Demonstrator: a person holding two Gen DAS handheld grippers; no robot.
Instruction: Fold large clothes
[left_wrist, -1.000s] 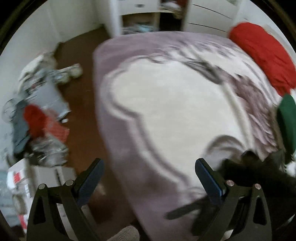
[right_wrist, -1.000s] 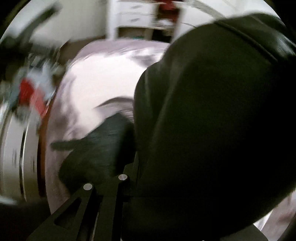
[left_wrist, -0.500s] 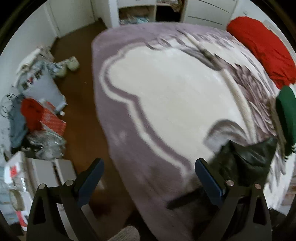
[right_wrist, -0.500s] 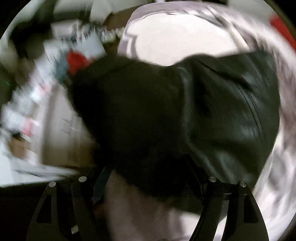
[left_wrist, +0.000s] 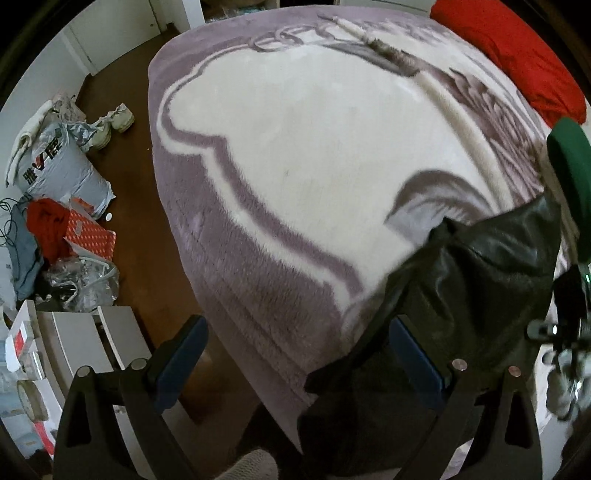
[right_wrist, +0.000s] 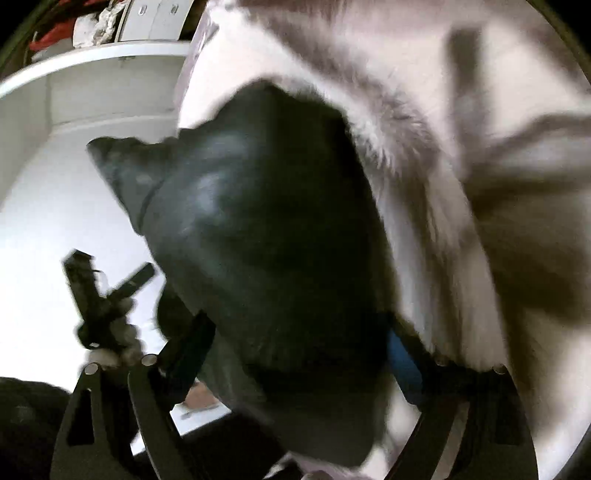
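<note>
Here, nearest to us in the left wrist view, our left gripper (left_wrist: 299, 363) points down at the bed's edge with its jaws spread wide; between the blue pads we see only purple blanket and brown floor, and the black leather jacket (left_wrist: 476, 291) lies just past the right-hand finger (left_wrist: 415, 354), overlapping it in the lower right of the frame. In the right wrist view, our right gripper (right_wrist: 295, 354) has its jaws opening, and the same jacket (right_wrist: 266, 229) bulges up between the two fingers, filling the middle of the frame. The picture is blurred, but the pads appear to stand clear of the leather, so we count nothing as pinched.

The jacket sits crumpled on the near right part of the purple-and-cream blanket (left_wrist: 295, 155), which spreads over the bed through the centre of the left view. Farther off, a red cushion (left_wrist: 517, 62) lies at the upper right and a green object (left_wrist: 570, 173) at the right edge. On the brown floor (left_wrist: 125, 192) at the left we see a grey parcel bag (left_wrist: 59, 166), a red patterned box (left_wrist: 92, 236) and a pair of pale shoes (left_wrist: 110, 123).
</note>
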